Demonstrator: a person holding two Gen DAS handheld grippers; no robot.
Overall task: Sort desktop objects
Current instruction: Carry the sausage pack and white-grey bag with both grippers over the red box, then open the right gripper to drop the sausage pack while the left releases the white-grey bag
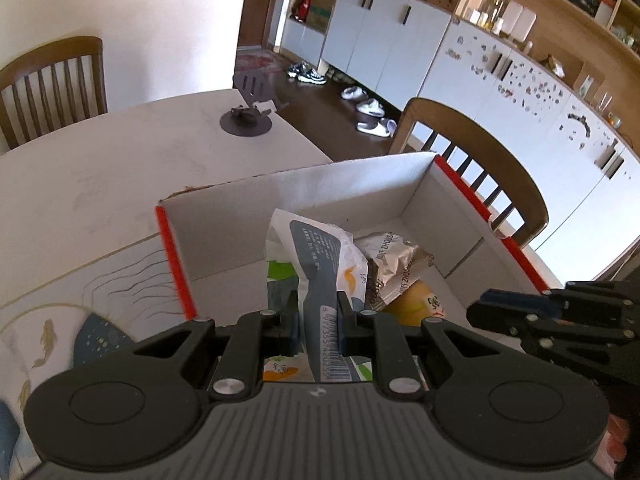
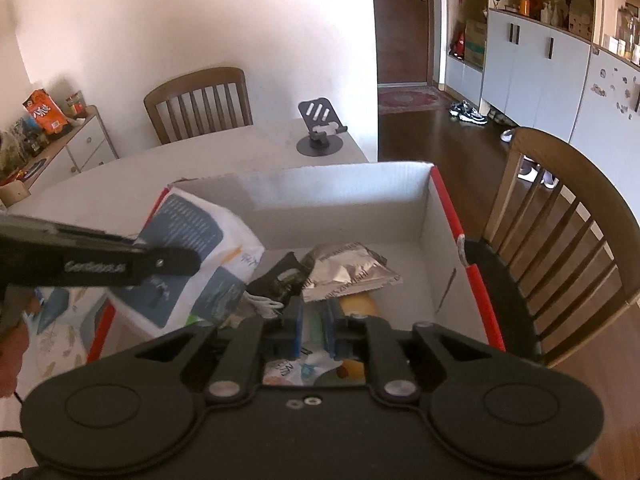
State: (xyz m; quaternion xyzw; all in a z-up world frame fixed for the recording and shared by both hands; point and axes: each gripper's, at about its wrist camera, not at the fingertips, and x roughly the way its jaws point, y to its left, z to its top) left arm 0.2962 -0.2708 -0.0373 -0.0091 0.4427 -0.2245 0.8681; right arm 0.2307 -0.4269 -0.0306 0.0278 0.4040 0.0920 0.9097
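Note:
A white cardboard box [image 1: 320,184] [image 2: 340,188] with red edges stands open on the table. Above its near left part my left gripper [image 1: 318,304] [image 2: 192,260] is shut on a white and grey snack bag [image 1: 316,248] [image 2: 192,220] with a barcode. In the box lie a silver foil packet [image 1: 396,260] [image 2: 348,272], a yellow item [image 1: 416,304] [image 2: 360,304] and a black piece [image 2: 280,276] beside a white cord [image 2: 264,302]. My right gripper [image 2: 314,312] [image 1: 474,312] hangs over the box's near right side, blue pads close together. Only box contents show through the slit.
A dark phone stand [image 1: 246,120] [image 2: 320,136] sits at the table's far corner. Wooden chairs stand behind [image 1: 52,76] [image 2: 200,96] and to the right [image 1: 480,152] [image 2: 568,200]. A fish-patterned placemat [image 1: 60,320] lies left of the box. A sideboard [image 2: 60,140] with snacks stands far left.

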